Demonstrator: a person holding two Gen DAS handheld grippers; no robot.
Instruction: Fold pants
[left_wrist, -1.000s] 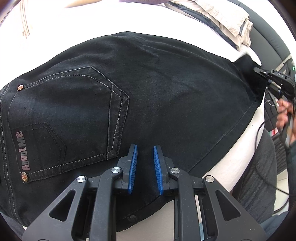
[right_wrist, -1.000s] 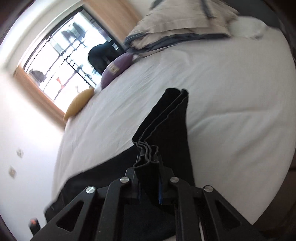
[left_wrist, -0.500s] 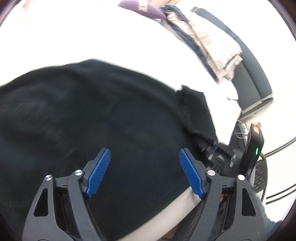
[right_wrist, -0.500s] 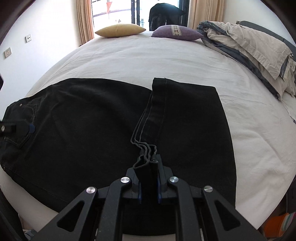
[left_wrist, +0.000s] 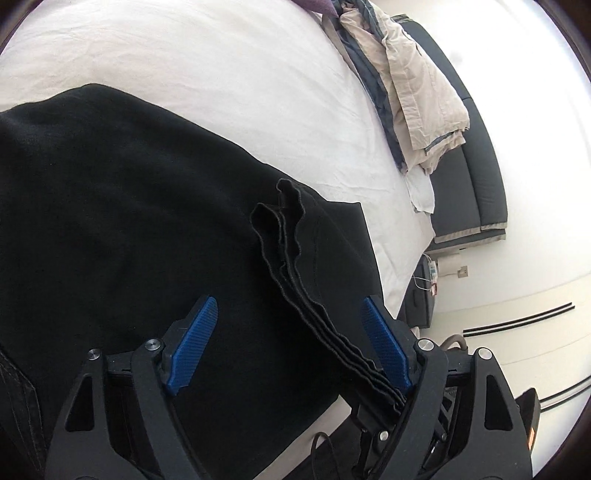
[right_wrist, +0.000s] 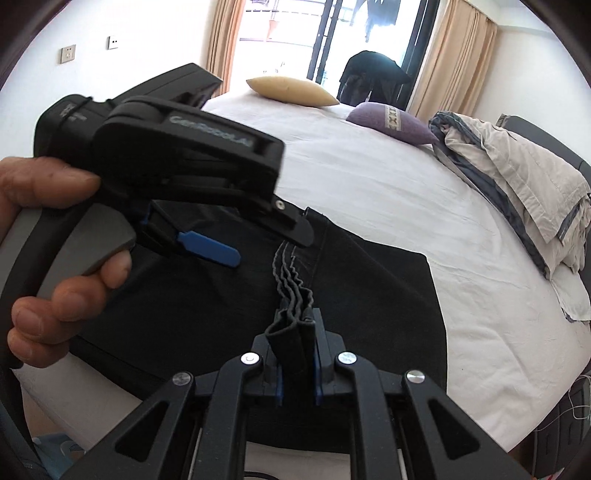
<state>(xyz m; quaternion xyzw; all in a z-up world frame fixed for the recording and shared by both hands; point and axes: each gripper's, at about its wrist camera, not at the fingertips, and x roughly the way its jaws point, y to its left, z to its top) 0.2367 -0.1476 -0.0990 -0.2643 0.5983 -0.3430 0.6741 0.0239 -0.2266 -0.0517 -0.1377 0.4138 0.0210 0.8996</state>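
Observation:
Black pants (left_wrist: 129, 206) lie spread on the white bed (left_wrist: 221, 74). My right gripper (right_wrist: 297, 373) is shut on the bunched hem layers (right_wrist: 291, 291) of the legs and holds them just above the cloth. The same hem ridge (left_wrist: 291, 266) runs between my left gripper's blue pads. My left gripper (left_wrist: 291, 343) is open wide and empty, hovering over the pants beside the hem. It also shows in the right wrist view (right_wrist: 221, 236), held in a hand, just left of the hem.
A folded beige and blue duvet (left_wrist: 410, 81) lies at the bed's far right side, also in the right wrist view (right_wrist: 517, 177). A yellow pillow (right_wrist: 291, 90) and a purple pillow (right_wrist: 391, 122) sit at the far end. A dark bed frame (left_wrist: 469, 184) borders the right.
My left gripper opened wide and moved from the waist pocket area to the hem end beside the right gripper. The right gripper kept its hold on the hem.

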